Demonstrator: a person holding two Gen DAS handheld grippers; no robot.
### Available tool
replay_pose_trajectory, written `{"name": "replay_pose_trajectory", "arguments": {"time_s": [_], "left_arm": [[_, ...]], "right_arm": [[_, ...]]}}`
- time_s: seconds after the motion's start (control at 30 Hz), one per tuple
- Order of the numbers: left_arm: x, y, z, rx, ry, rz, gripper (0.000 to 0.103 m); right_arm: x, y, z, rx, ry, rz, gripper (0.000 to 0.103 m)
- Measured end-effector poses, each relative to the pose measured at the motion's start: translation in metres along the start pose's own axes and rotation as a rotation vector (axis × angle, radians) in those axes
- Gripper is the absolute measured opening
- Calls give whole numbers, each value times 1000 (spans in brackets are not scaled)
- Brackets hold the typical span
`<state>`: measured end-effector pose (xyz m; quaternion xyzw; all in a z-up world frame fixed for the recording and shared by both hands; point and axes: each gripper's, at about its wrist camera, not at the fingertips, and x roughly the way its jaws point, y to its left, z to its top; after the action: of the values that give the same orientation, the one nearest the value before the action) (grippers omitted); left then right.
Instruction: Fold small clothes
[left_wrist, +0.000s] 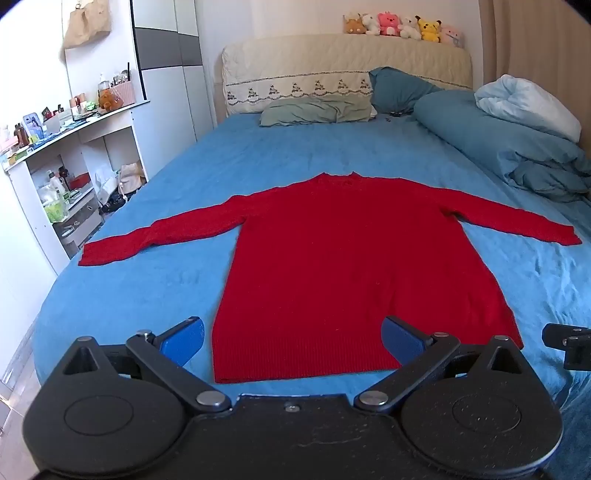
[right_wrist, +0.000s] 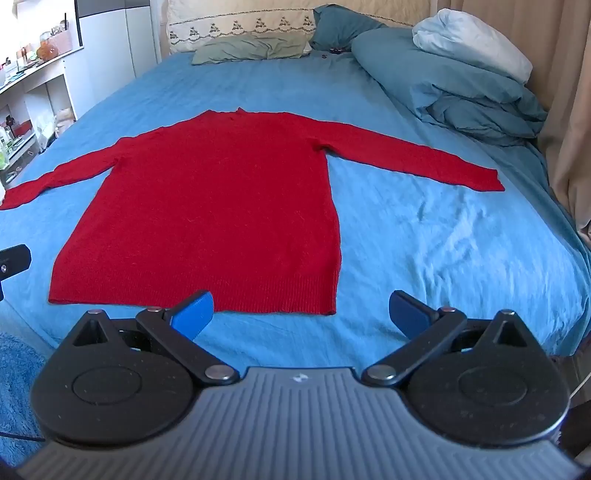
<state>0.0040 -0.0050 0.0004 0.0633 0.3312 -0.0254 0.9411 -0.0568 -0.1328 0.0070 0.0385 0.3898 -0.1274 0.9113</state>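
Observation:
A red long-sleeved sweater (left_wrist: 343, 258) lies flat on the blue bed sheet (left_wrist: 147, 295), collar away from me, both sleeves spread out to the sides, hem nearest me. It also shows in the right wrist view (right_wrist: 221, 206). My left gripper (left_wrist: 291, 339) is open and empty, hovering just before the hem's left half. My right gripper (right_wrist: 301, 314) is open and empty, before the hem's right corner. The right gripper's edge shows in the left wrist view (left_wrist: 569, 343).
A bundled blue duvet (right_wrist: 461, 85) and pillows (left_wrist: 317, 109) lie at the bed's far end and right side. A headboard with plush toys (left_wrist: 402, 26) is behind. White shelves (left_wrist: 70, 177) full of items stand left of the bed. A curtain (right_wrist: 569, 110) hangs at right.

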Motion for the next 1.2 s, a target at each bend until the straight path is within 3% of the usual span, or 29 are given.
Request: {"name": "replay_pose_trajectory", "arguments": {"time_s": [1.2], "left_arm": [[0, 8, -3, -11, 7, -14, 103]], "right_arm": [[5, 2, 1, 8, 14, 9, 103]]}}
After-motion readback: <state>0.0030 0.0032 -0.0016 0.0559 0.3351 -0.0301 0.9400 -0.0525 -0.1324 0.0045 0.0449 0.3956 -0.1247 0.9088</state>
